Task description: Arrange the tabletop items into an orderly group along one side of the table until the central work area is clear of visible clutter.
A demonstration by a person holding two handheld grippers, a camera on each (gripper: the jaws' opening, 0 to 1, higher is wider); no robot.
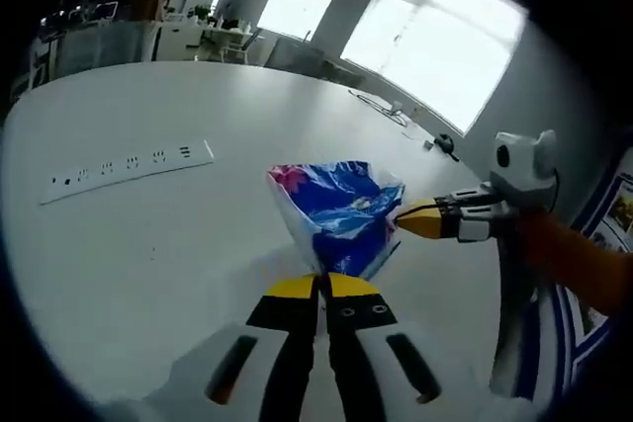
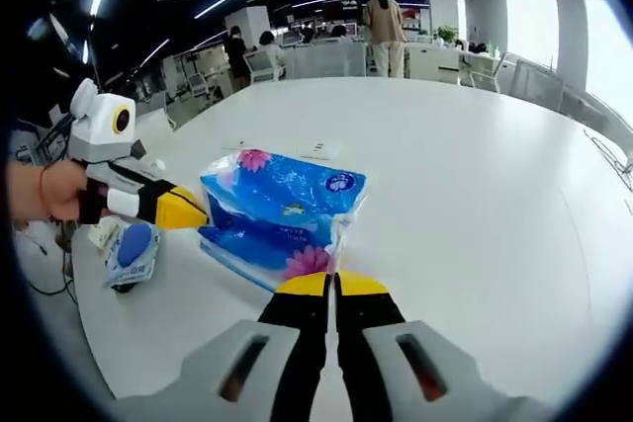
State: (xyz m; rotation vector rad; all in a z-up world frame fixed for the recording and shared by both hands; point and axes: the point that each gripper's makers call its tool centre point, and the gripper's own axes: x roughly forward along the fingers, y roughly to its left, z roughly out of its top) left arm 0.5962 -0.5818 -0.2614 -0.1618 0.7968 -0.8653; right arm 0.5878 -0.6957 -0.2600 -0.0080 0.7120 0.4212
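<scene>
Both grippers were clamped on the blue tissue pack (image 2: 282, 219), one at each end, so the job looked to be mid-carry rather than finished.

Left gripper (image 1: 321, 287): jaws pressed together at lower centre of the left gripper view, pinching the near edge of the pack's wrapper. The right gripper entered from the right of that frame, its yellow tip against the pack's right edge.

Right gripper (image 2: 332, 284): jaws likewise together at lower centre of the right gripper view, nipping the pack's lower right corner. The left gripper came in from the left of that frame, its tip touching the pack's left end.

The pack sat at frame centre in both views, over the white table (image 1: 148, 254); whether it was resting or lifted, I could not tell.

Still to do, by my judgement: place the pack at the chosen edge. A small blue packet (image 2: 132, 249) lay at the lower left of the right gripper view, near the table edge. A white power strip (image 1: 129, 170) lay at left of the left gripper view, well apart from the pack. Much of the tabletop was bare.
</scene>
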